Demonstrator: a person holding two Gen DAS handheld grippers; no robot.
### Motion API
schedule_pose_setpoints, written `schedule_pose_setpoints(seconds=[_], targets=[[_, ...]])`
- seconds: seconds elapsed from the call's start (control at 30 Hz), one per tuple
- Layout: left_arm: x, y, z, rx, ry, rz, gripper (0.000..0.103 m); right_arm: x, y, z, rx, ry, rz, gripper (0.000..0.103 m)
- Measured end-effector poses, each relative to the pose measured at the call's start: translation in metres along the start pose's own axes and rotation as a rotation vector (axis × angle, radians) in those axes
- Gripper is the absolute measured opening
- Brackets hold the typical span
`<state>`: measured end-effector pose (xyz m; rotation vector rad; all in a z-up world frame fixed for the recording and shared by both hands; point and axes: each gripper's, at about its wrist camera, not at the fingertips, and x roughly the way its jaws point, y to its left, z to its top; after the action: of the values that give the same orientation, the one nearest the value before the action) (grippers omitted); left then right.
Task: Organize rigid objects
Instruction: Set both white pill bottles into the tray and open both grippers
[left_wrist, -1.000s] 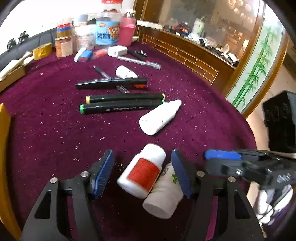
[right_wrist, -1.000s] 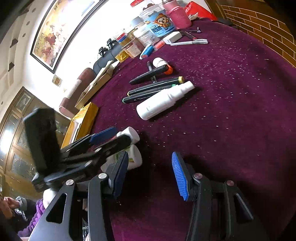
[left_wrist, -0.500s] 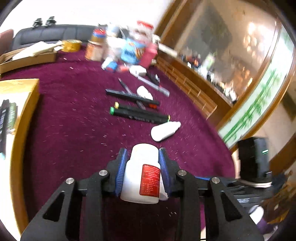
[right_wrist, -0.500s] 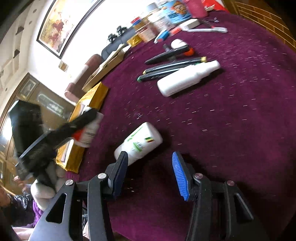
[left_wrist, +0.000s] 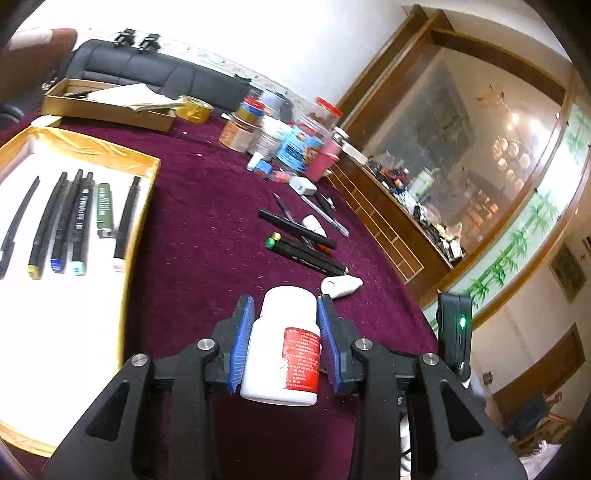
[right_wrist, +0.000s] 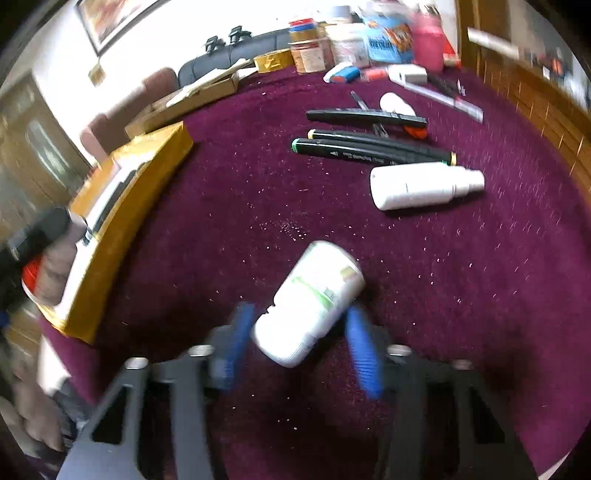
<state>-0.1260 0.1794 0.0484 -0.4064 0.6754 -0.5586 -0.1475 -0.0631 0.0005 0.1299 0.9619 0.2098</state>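
Observation:
My left gripper (left_wrist: 283, 301) is shut on a white bottle with a red label (left_wrist: 284, 343), held above the purple cloth beside the gold-rimmed tray (left_wrist: 147, 173). Several markers (left_wrist: 74, 221) lie in that tray. In the right wrist view, a white bottle with a green label (right_wrist: 317, 291) lies slantwise on the cloth between the jaws of my right gripper (right_wrist: 299, 312). Those jaws are closing and their blue pads touch the bottle's sides; the picture is blurred. Further back lie a white spray bottle (right_wrist: 421, 186) and black markers (right_wrist: 369, 151).
Jars and tubs (left_wrist: 288, 136) crowd the far side of the table, with an open cardboard box (left_wrist: 110, 103) to their left. The tray (right_wrist: 147, 173) rises at the left of the right wrist view. The table edge and a wooden cabinet (left_wrist: 388, 229) lie to the right.
My left gripper closed on the red-label bottle, lifted it and swung toward the tray. My right gripper moved over the green-label bottle and its jaws narrowed around it.

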Motion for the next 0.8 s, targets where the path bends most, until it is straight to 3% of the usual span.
schedule_pose_setpoints(seconds=[0.17, 0.23, 0.37, 0.47, 0.6, 0.8], targets=[[-0.032, 0.027, 0.002, -0.058, -0.073, 0.032, 0.032, -0.002, 0.006, 0.007, 0.004, 0.006, 0.042, 0.034], [-0.048, 0.041, 0.004, -0.086, -0.105, 0.058, 0.032, -0.007, 0.010, 0.009, 0.007, -0.005, 0.057, 0.027], [-0.073, 0.080, 0.009, -0.138, -0.143, 0.151, 0.032, -0.010, 0.022, 0.018, -0.012, -0.029, 0.077, 0.027], [-0.084, 0.112, 0.016, -0.218, -0.141, 0.196, 0.032, -0.009, 0.030, 0.029, -0.015, -0.033, 0.101, 0.027], [-0.090, 0.140, 0.032, -0.248, -0.122, 0.288, 0.032, -0.014, 0.049, 0.045, -0.040, -0.056, 0.139, 0.027], [-0.064, 0.184, 0.070, -0.303, -0.028, 0.387, 0.032, -0.009, 0.098, 0.072, -0.117, -0.052, 0.239, 0.027]])
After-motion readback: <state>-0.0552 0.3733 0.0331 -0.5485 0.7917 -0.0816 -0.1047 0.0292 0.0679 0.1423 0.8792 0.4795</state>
